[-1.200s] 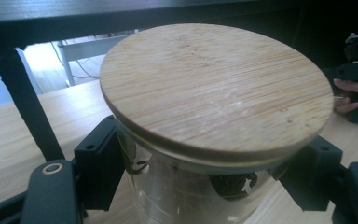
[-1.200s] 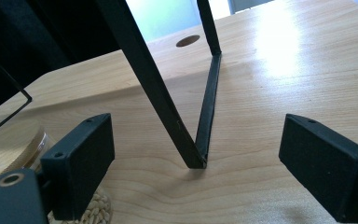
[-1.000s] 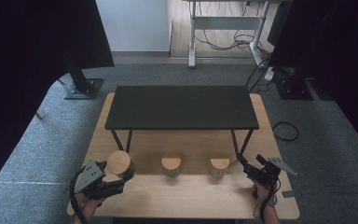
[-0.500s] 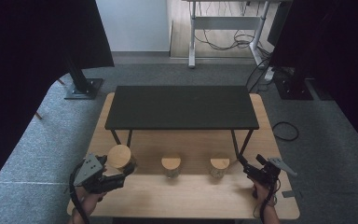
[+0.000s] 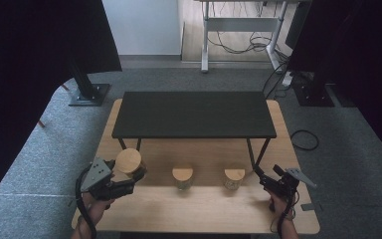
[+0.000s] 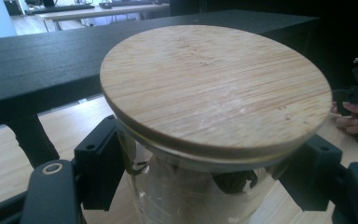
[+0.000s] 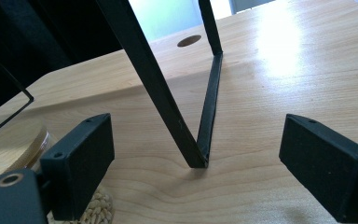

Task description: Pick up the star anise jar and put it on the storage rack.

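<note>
At table's near-left | left hand-held gripper clamps glass jar | right hand-held gripper wide open, empty

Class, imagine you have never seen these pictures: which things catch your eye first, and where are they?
The left tongs grip a glass jar with a round bamboo lid, raised at the wooden table's near left. A black low shelf stands across the table's middle, with two smaller lidded jars before it. The right tongs gape, holding nothing, at the near right.
</note>
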A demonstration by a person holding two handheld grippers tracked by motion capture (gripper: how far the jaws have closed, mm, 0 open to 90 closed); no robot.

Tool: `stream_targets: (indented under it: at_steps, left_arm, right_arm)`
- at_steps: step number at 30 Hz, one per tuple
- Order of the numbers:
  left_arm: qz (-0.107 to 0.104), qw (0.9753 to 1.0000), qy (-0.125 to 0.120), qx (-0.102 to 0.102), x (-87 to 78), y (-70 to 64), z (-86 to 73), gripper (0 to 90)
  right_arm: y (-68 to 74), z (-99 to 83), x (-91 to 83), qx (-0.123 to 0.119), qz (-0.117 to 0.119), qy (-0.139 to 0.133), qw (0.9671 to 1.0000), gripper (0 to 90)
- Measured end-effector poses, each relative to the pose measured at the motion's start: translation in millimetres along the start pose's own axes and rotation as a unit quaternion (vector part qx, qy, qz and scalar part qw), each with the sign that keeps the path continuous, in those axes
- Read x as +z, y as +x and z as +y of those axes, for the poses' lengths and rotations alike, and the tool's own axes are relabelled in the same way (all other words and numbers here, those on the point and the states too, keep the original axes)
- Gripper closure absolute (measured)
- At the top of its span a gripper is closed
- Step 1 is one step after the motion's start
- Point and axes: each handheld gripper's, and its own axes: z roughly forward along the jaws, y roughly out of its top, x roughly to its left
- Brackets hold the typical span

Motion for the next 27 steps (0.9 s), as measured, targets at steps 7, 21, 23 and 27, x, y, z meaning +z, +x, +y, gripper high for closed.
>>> stream_targets:
  at_steps: [7, 21, 23, 27]
  left_arm:
    - [-0.001, 1.0, 0.002, 0.004, 2.4, 2.1, 4.4, 24.4]
    - [-0.02, 0.9996, -0.016, -0.015, 6.0, 2.4, 18.7, 24.5]
    - [-0.016, 0.9997, -0.015, -0.012, 7.0, 2.3, 22.2, 24.5]
    - [-0.016, 0.9998, -0.015, -0.002, 8.7, 0.6, 29.1, 24.6]
  right_arm:
    - [0.2, -0.1, -0.2, 0.0, -0.001, -0.001, 1.0, 9.8]
    - [0.1, -0.2, -0.3, 0.001, 0.0, 0.0, 1.0, 9.8]
    - [0.1, -0.2, -0.3, 0.001, 0.001, 0.0, 1.0, 9.8]
    - [0.1, -0.2, -0.3, 0.001, 0.0, 0.0, 1.0, 9.8]
